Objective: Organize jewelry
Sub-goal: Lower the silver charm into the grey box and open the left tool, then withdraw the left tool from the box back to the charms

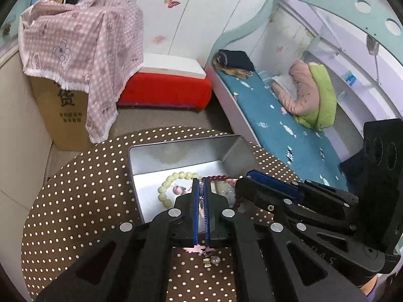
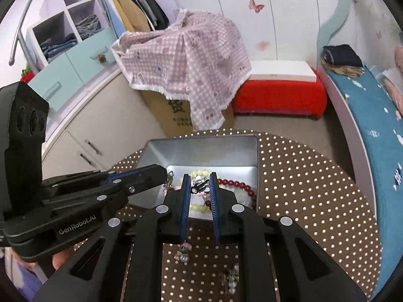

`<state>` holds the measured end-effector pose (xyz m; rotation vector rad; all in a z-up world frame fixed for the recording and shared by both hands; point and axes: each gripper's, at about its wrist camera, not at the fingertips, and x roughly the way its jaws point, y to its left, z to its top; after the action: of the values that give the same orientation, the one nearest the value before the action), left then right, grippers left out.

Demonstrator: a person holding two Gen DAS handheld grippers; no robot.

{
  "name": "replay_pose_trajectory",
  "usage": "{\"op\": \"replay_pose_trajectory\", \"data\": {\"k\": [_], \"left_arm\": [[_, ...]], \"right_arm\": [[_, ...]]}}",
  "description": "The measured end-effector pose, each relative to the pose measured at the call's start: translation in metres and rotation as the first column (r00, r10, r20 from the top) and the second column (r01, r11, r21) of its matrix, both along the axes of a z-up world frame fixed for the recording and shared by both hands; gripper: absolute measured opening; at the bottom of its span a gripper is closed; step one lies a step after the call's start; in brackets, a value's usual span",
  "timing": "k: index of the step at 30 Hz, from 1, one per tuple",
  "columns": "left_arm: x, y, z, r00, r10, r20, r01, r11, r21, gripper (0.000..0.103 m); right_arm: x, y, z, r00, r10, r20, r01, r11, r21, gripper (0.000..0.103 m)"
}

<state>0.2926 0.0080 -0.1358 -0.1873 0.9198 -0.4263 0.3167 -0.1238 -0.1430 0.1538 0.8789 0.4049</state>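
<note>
Jewelry tin (image 2: pixel 206 151) on dotted table (image 2: pixel 314 188), left gripper (image 1: pixel 200 180) jaws pressed together, right gripper (image 2: pixel 199 178) pinching black clip (image 2: pixel 200 183).

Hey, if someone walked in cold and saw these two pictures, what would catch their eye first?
Probably the silver tin on the brown polka-dot table, holding a pale green bead bracelet and a dark red bead bracelet. Both black tongs reach over it: the left tongs shut, the right tongs gripping a small black-and-silver clip. Behind, a pink checked cloth drapes a cardboard box.
</note>
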Motion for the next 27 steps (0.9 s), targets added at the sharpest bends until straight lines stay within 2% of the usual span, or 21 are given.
{"op": "replay_pose_trajectory", "data": {"k": [10,14,21,22,23,25,27], "left_arm": [[0.000,0.001,-0.001,1.000,0.010,-0.006,-0.009,1.000,0.009,0.004],[-0.004,0.002,0.002,1.000,0.022,0.009,-0.022,1.000,0.011,0.025],[-0.023,0.002,0.022,0.998,0.034,0.058,-0.035,0.999,0.000,0.038],[-0.028,0.003,0.027,0.997,0.040,0.072,-0.040,0.999,-0.001,0.044],[-0.033,0.004,0.031,0.995,0.052,0.090,-0.052,0.999,0.003,0.051],[-0.043,0.004,0.039,0.990,0.067,0.123,-0.069,0.998,0.010,0.054],[-0.056,0.005,0.048,0.984,0.076,0.160,-0.080,0.997,0.021,0.057]], "right_arm": [[0.003,-0.002,-0.007,1.000,-0.003,-0.023,0.004,1.000,0.020,0.016],[0.001,-0.007,-0.005,1.000,-0.014,-0.024,0.015,0.999,0.039,0.018],[-0.013,-0.013,0.010,0.999,-0.034,0.002,0.034,0.999,0.028,0.018],[-0.018,-0.014,0.014,0.999,-0.037,0.015,0.037,0.999,0.025,0.019],[-0.022,-0.016,0.018,0.999,-0.043,0.025,0.042,0.999,0.021,0.028],[-0.033,-0.021,0.028,0.996,-0.062,0.059,0.062,0.998,0.005,0.046],[-0.045,-0.025,0.039,0.993,-0.070,0.094,0.071,0.997,-0.007,0.047]]}}
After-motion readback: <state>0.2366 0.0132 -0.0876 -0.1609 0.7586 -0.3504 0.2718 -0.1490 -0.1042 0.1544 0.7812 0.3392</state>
